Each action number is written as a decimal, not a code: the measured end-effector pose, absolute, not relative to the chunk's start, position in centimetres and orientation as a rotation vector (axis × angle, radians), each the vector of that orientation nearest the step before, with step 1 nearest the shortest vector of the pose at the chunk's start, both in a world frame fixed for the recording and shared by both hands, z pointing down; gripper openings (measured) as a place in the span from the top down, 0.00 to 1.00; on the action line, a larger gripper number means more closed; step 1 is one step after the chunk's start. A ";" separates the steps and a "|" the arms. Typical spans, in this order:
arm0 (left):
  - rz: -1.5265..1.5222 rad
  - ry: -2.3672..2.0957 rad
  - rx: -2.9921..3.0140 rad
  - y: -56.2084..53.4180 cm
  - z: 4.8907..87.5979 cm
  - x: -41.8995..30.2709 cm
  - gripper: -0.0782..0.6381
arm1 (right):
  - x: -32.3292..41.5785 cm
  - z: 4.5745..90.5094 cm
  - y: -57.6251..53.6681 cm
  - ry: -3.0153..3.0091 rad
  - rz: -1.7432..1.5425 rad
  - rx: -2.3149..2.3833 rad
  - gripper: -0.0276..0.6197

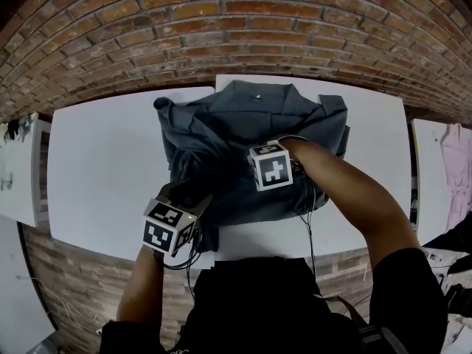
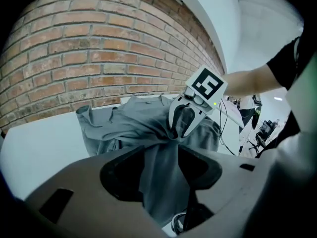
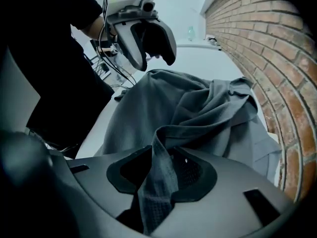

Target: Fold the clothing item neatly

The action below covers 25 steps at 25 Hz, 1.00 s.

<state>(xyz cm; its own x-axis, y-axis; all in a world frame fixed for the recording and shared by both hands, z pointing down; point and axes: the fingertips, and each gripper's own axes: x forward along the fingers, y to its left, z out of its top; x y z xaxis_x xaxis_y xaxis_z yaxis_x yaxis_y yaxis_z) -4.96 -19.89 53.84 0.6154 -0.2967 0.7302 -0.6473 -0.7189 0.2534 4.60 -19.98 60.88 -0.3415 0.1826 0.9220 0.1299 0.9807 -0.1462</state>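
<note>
Grey garment point(image 1: 236, 120) on table point(image 1: 96, 168) | left tool point(image 3: 154, 56) parted around it | right tool point(image 2: 179, 132) parted around it

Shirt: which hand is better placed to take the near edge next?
Probably left: the left gripper sits at the shirt's near edge, cloth between its open fingers; the right gripper is over the bunched middle.

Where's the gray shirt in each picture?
Head view: gray shirt in the middle of the white table, below the brick wall.
Left gripper view: shirt at center, running down between the jaws, wall behind.
Right gripper view: shirt center and right, a fold between the jaws, wall at right.
Shared landmark: the brick wall.
</note>
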 end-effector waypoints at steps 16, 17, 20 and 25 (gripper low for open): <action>0.956 -0.736 2.318 -19.8 55.6 -3.0 0.60 | 9.7 53.4 -29.5 -2.194 0.322 0.218 0.94; 0.950 -0.732 2.315 -19.8 55.7 -2.8 0.60 | 10.6 53.0 -31.0 -2.196 0.321 0.284 0.94; 0.943 -0.725 2.314 -19.8 55.7 -2.3 0.60 | 13.5 52.1 -35.7 -2.176 0.326 0.474 0.94; 0.935 -0.761 2.297 -21.1 55.7 -2.9 0.60 | 19.2 51.9 -43.3 -2.087 0.379 0.774 0.94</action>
<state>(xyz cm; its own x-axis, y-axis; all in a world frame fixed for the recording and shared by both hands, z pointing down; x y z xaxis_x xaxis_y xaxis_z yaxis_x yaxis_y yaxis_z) -2.90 -21.05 55.73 0.5992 -0.2941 0.7446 -0.6694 -0.6942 0.2646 19.22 -43.25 51.90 -0.4423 -0.3882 0.8085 -0.6475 0.7620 0.0117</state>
